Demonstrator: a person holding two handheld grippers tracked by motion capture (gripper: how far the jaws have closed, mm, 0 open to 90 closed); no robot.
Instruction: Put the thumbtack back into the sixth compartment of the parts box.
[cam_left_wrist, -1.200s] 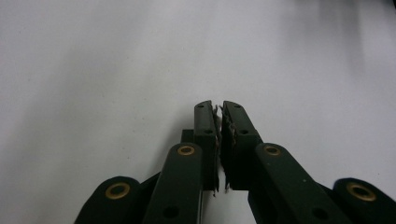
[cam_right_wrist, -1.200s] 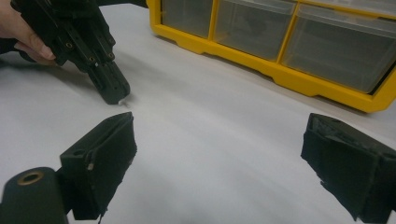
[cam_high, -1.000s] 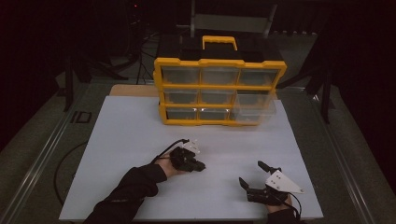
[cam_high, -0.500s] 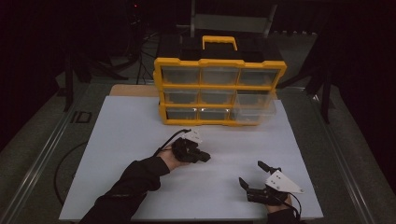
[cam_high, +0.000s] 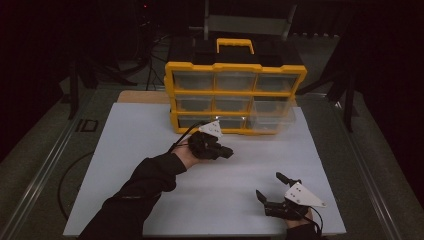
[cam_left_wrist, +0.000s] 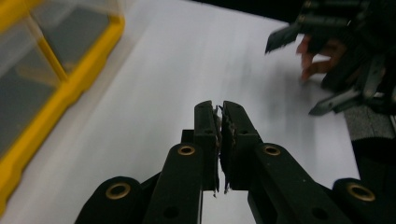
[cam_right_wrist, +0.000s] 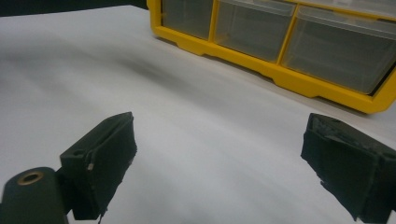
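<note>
**Two tools over a white bench, a yellow drawer cabinet ahead**

We see from the high view a person's two forearms reaching in over a white bench (cam_high: 150, 150). The left tool (cam_high: 227, 151) is held above the sheet, its jaws pressed together with nothing between them; the left tool's own view shows the two black jaws meeting edge to edge, with a frayed pad lining visible along the seam. Its tip points across toward the right tool's side.

The yellow drawer cabinet (cam_high: 235, 97) stands just beyond the left tool, close to its far side, with clear-fronted drawers in three rows and a yellow handle (cam_high: 235, 45) on top. From the left tool's own view the cabinet's yellow frame (cam_left_wrist: 60, 88) runs along the left of the jaws, apart from them and not touched.

The right tool (cam_high: 272, 190) sits lower and nearer the person, close to the bench's near edge, with its jaws spread wide and nothing between them. In its own view the two black pads (cam_right_wrist: 105, 158) stand far apart, and the cabinet lies ahead of them, well apart, across bare white sheet. The bottom row of clear drawers (cam_right_wrist: 252, 28) faces this tool directly.
</note>
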